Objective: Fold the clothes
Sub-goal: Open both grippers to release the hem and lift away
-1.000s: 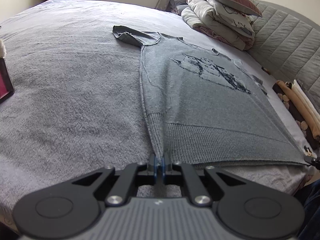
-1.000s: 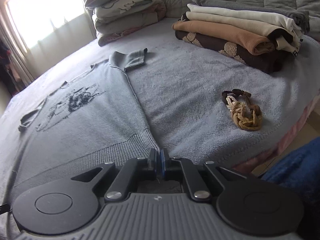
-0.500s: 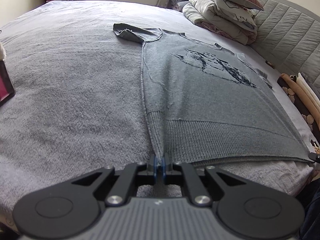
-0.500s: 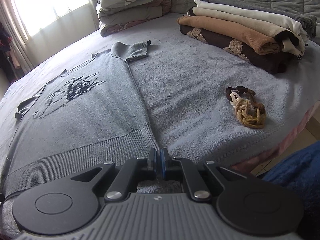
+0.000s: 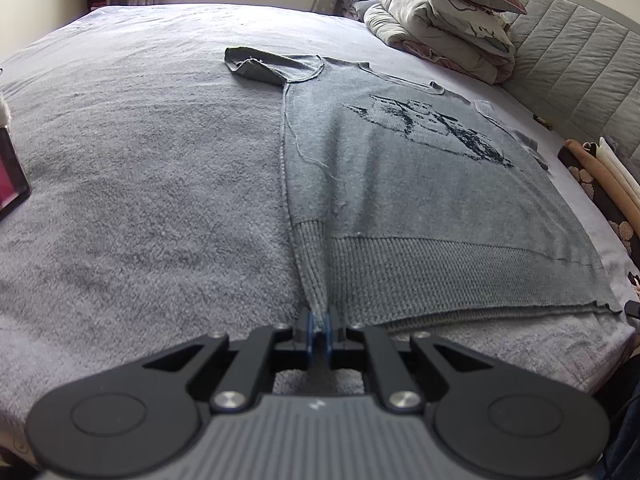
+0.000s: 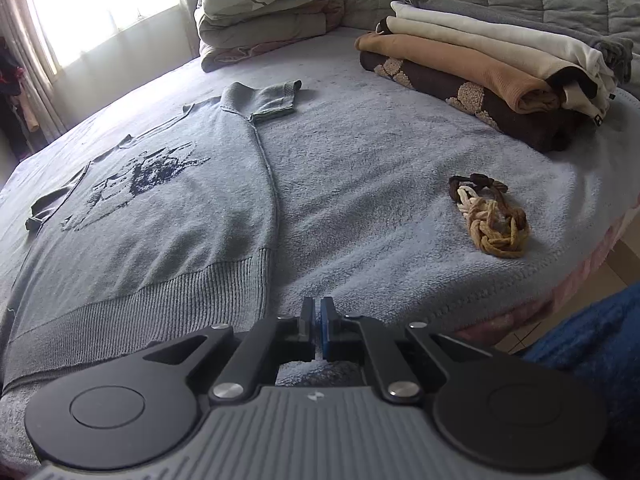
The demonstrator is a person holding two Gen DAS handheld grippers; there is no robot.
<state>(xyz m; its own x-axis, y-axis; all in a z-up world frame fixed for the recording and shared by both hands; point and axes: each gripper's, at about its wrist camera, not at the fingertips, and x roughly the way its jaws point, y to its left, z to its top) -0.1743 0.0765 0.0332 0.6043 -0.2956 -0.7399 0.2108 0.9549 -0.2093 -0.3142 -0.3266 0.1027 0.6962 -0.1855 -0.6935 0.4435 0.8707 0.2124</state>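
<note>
While left tool (image 5: pixel 319 325) pinches sweater (image 5: pixel 420 200) hem, braided cord (image 6: pixel 490 220) beside folded stack (image 6: pixel 492 68).

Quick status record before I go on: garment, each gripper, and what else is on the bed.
garment: grey sweater lying flat, printed side up, sleeves folded in
left gripper: shut on the sweater's ribbed hem corner
right gripper: shut, nothing between the fingers; hem corner lies just left of it
bed: folded clothes stack, braided cord, pillow pile
</note>
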